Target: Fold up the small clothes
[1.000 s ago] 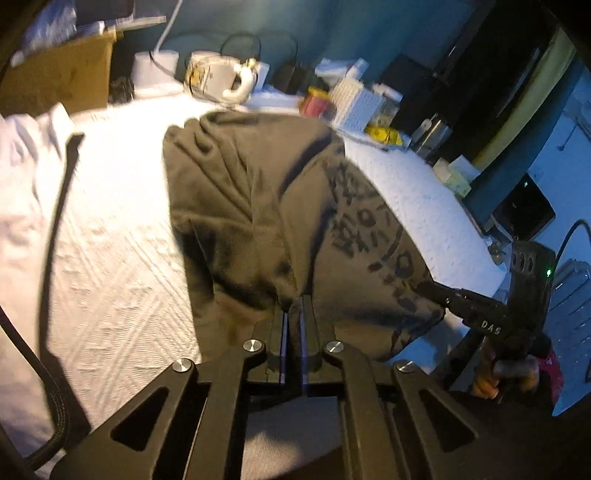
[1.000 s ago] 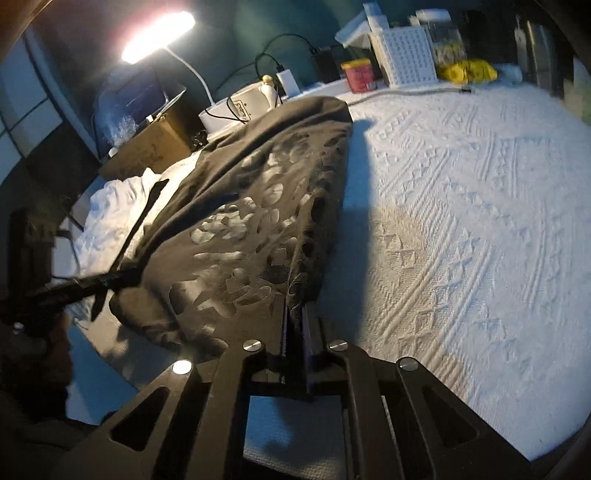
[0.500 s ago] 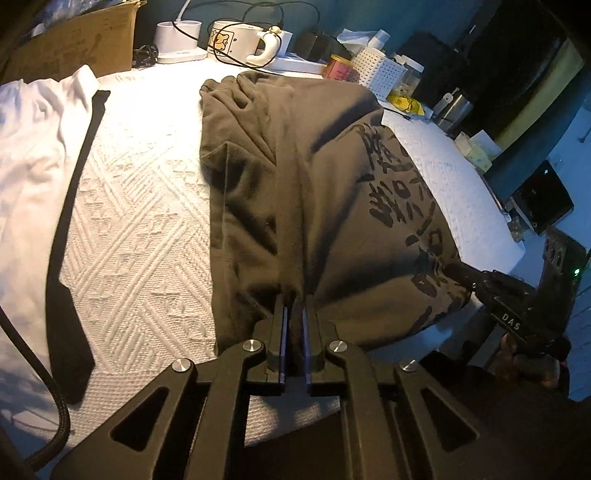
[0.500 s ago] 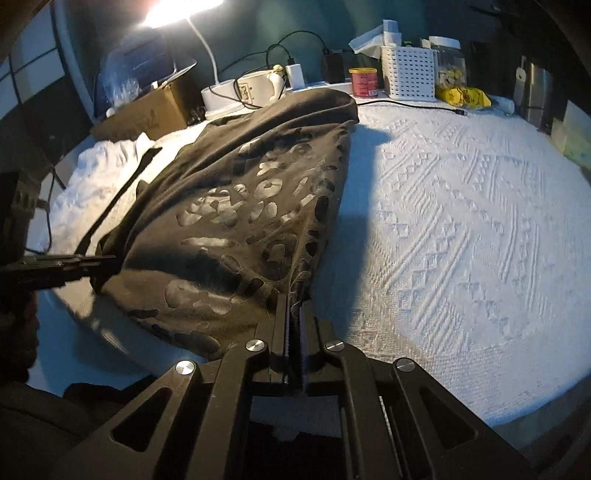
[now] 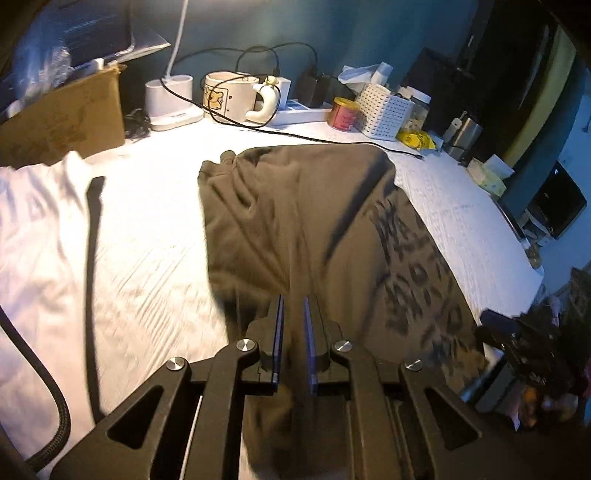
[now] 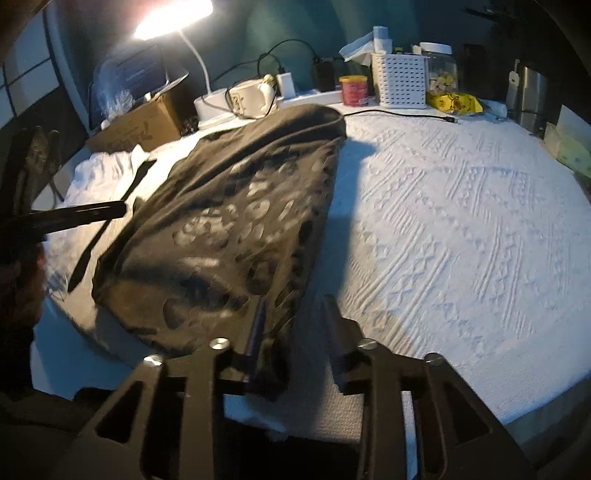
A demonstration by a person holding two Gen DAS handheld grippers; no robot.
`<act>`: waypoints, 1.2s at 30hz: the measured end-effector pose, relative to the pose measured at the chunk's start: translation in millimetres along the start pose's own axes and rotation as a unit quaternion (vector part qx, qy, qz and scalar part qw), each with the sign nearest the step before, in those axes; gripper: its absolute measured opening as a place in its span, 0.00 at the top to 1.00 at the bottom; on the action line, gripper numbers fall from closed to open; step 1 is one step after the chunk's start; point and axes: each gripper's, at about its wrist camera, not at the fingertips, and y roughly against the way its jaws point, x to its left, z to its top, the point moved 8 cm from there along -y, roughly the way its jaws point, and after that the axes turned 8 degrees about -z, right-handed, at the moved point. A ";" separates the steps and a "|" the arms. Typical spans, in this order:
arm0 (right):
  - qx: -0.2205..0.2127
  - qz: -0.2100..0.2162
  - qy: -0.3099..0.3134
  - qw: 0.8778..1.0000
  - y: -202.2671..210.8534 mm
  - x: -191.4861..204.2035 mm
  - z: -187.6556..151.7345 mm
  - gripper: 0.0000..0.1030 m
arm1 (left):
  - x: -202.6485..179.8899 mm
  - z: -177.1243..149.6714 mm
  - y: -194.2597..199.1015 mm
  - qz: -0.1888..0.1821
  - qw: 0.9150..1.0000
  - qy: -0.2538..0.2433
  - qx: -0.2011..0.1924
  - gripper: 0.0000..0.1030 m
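A dark brown garment (image 5: 306,229) with a leopard print lies folded lengthwise on the white textured cover (image 5: 147,280). It also shows in the right wrist view (image 6: 236,221). My left gripper (image 5: 293,310) is at the garment's near edge, its jaws slightly parted with cloth still lying between them. My right gripper (image 6: 295,306) is open at the garment's near right corner, the cloth lying between its fingers and no longer pinched. The right gripper shows at the far right of the left wrist view (image 5: 524,350), and the left gripper at the left of the right wrist view (image 6: 74,216).
A white shirt (image 5: 33,236) with a black tie (image 5: 92,258) lies to the left. A cardboard box (image 5: 62,122), lamp base (image 5: 170,103), mug (image 5: 229,96), red tin (image 5: 343,114), white basket (image 5: 384,110) and cables line the back edge. A lamp (image 6: 173,18) shines above.
Both grippers lowered the garment's near edge onto the cover and opened. The right jaws spread wide, the left only slightly. The garment now lies flatter.
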 end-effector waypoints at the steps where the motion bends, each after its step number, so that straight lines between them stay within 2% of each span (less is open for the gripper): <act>1: -0.001 -0.001 -0.005 1.000 -0.6 -3.3 2.4 0.66 | -0.2 3.8 -6.1 -0.004 1.000 0.001 0.003 0.90; 6: 0.003 -0.002 -0.020 1.000 -8.3 -14.8 11.6 0.66 | 5.0 15.5 -43.1 -0.008 0.999 -0.005 0.031 0.91; 8: 0.002 -0.001 -0.023 1.000 -10.8 -17.5 16.0 0.66 | 6.8 15.9 -45.0 -0.002 0.999 -0.014 0.030 0.95; 13: 0.003 -0.002 -0.028 1.000 -20.7 -25.6 29.6 0.66 | 19.1 14.1 -25.0 0.036 0.999 -0.015 0.012 0.95; 19: 0.009 0.006 -0.020 1.000 -41.6 -26.9 57.1 0.66 | 24.3 15.7 -28.0 0.020 0.999 0.015 0.039 0.91; 23: 0.005 0.013 -0.013 1.000 -56.7 -24.6 84.4 0.66 | 21.7 40.7 -27.9 0.012 1.000 0.009 0.019 0.89; 25: 0.001 0.011 -0.011 1.000 -65.5 -25.8 99.5 0.66 | 24.0 53.4 -33.3 0.014 1.000 0.007 0.013 0.78; 26: -0.001 0.012 -0.011 1.000 -70.0 -26.5 106.7 0.66 | 26.2 60.9 -36.9 0.020 1.000 0.004 0.010 0.66; 27: -0.002 0.012 -0.010 1.000 -75.2 -27.2 114.6 0.66 | 27.6 67.3 -39.4 0.024 1.000 0.000 0.005 0.59; 36: 0.000 0.012 -0.008 1.000 -115.8 -35.1 159.5 0.66 | 40.5 106.0 -78.1 0.036 0.999 -0.035 0.015 0.58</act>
